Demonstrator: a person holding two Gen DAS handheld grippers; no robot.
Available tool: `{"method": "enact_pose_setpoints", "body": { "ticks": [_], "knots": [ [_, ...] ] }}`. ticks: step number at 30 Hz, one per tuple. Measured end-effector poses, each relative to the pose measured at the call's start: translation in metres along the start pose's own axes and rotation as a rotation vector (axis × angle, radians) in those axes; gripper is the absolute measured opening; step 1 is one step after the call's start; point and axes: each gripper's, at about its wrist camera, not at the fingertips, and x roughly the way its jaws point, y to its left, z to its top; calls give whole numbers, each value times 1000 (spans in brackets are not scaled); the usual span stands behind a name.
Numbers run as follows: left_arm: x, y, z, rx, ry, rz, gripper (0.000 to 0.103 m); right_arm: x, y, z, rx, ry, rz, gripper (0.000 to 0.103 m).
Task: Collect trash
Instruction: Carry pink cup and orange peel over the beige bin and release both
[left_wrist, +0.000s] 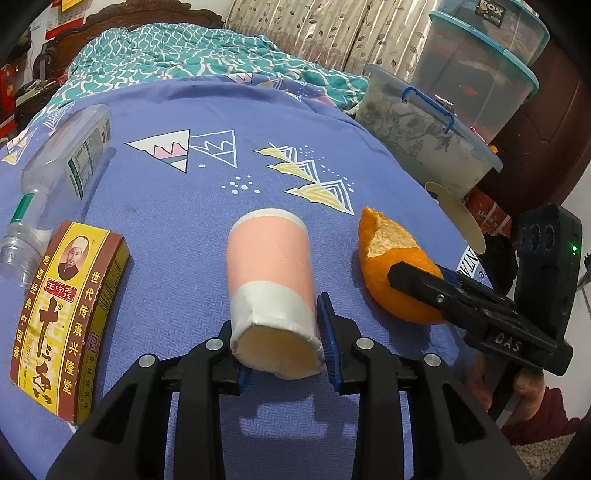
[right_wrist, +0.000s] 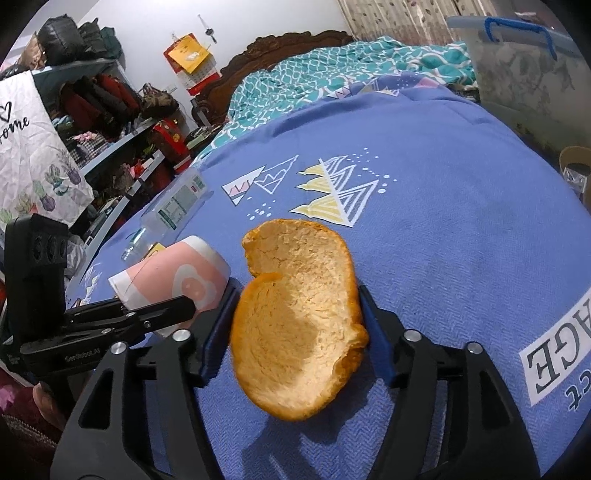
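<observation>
Your left tongs (left_wrist: 282, 350) are clamped on the pink paper cup (left_wrist: 271, 280), lying sideways over the blue bedsheet (left_wrist: 207, 199). Only the left view shows the spice box (left_wrist: 70, 317) and plastic bottle (left_wrist: 62, 177) at far left. Your right tongs (right_wrist: 295, 325) pinch the orange peel (right_wrist: 299, 332); only the right view shows its pale inside.
</observation>
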Motion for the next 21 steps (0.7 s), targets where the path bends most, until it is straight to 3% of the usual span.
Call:
{"method": "enact_pose_setpoints", "body": {
  "ticks": [6, 12, 20, 21],
  "knots": [
    [0, 0, 0, 0, 1, -2, 32, 2, 12, -2, -79, 14, -5, 88],
    [1, 0, 0, 0, 3, -2, 32, 3, 17, -6, -127, 56, -16, 95],
    [6, -2, 1, 12, 15, -10, 29, 5, 13, -12, -180, 117, -45, 94],
    [7, -4, 2, 24, 15, -3, 28, 6, 12, -10, -190, 128, -43, 77]
  ]
}}
